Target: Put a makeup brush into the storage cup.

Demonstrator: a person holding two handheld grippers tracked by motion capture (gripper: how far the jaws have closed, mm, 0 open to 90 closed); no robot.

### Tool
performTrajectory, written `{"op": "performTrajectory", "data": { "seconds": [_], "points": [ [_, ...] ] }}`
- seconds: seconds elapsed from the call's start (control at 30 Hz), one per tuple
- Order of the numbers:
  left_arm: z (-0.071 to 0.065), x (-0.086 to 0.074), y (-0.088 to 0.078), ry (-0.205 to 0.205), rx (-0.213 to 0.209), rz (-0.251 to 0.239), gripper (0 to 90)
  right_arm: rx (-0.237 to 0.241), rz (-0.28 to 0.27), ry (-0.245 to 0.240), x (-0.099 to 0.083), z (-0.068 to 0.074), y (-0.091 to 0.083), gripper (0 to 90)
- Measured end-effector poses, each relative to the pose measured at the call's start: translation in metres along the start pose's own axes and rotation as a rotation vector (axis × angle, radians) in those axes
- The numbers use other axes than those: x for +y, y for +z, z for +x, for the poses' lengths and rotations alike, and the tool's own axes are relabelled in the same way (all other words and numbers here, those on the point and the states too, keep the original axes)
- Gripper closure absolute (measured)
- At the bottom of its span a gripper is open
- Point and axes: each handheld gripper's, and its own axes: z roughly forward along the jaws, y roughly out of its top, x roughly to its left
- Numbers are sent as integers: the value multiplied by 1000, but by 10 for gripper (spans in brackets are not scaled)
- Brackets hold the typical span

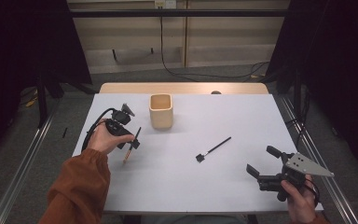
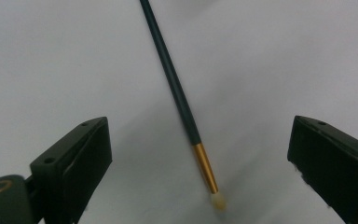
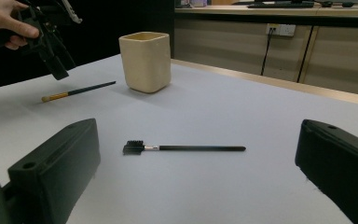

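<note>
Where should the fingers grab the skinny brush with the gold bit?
Probably mid-handle, on the dark stem of the gold-banded brush, coming straight down from above. It lies flat on the table, and the open left gripper already straddles it; the bristle tip is too soft to pinch.

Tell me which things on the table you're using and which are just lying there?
In use:
- left hand-held gripper, open, hovering over the gold-banded brush
- gold-banded brush, lying on the table

Just lying about, as far as I can judge:
- black comb-tipped brush
- cream cup
- right hand-held gripper, open, holding nothing
</note>
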Motion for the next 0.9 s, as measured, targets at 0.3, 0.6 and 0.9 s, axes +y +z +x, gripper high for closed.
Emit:
{"op": "performTrajectory", "data": {
  "seconds": [0.3, 0.6, 0.9],
  "points": [
    [-2, -3, 12, -23, -1, 69, 257, -5, 0, 2, 0, 0, 0, 0],
    [-2, -4, 16, -98, -15, 83, 545, -2, 2, -2, 0, 0, 0, 0],
    [-4, -3, 24, -118, 20, 124, 679, -2, 6, -4, 0, 0, 0, 0]
  ]
}}
